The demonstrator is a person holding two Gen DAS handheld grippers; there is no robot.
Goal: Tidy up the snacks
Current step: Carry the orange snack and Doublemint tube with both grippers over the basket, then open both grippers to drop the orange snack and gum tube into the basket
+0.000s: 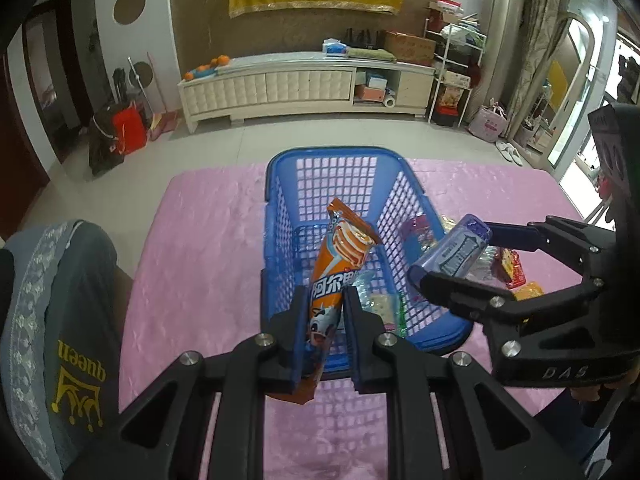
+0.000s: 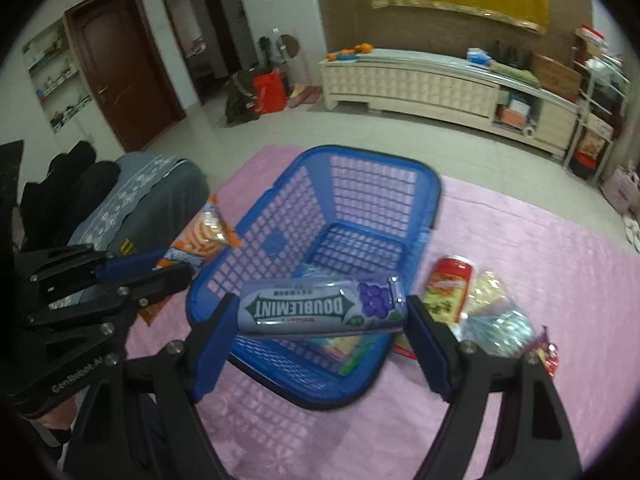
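Pink cloth (image 2: 520,248) bearing blue basket (image 2: 434,192), snacks (image 2: 490,312)

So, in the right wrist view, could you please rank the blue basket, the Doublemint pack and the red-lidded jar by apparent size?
1. Blue basket
2. Doublemint pack, though it sits close to the camera in the right tongs, which inflates it
3. Red-lidded jar
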